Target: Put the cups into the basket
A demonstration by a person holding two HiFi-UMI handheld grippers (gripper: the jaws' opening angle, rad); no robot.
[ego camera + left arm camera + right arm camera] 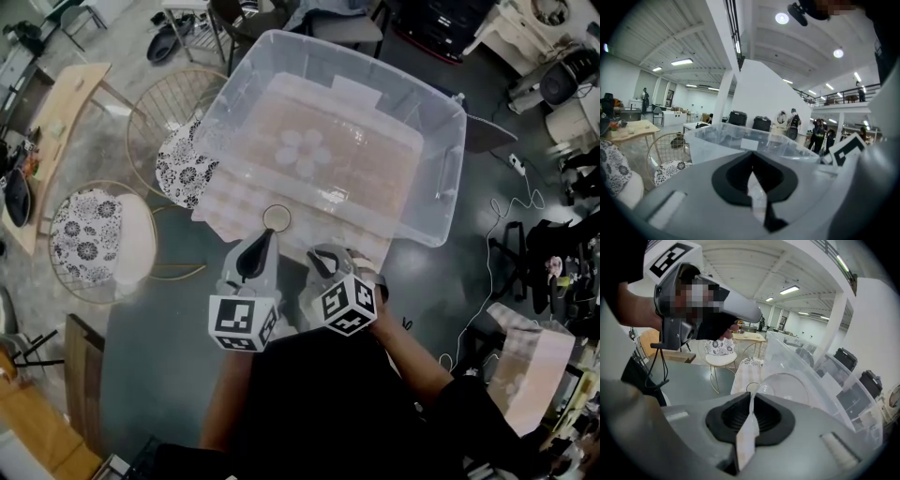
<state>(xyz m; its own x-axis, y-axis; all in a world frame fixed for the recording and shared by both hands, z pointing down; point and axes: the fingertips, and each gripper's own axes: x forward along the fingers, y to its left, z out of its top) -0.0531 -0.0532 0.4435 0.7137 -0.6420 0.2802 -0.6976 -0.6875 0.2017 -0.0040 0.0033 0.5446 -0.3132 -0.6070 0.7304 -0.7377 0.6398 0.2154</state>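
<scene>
Your left gripper (753, 176) is pinched nearly shut on the thin wall of a clear cup (277, 217). Your right gripper (751, 411) is pinched the same way on the rim of a second cup (787, 386). Both cups hang just in front of the big clear basket (441, 131), not over it yet. A bunch of cups (300, 152) sits on the bottom inside. I think you are at the carrying step. Next, lift each cup over the near wall, go low, then open gently so it lands standing.
</scene>
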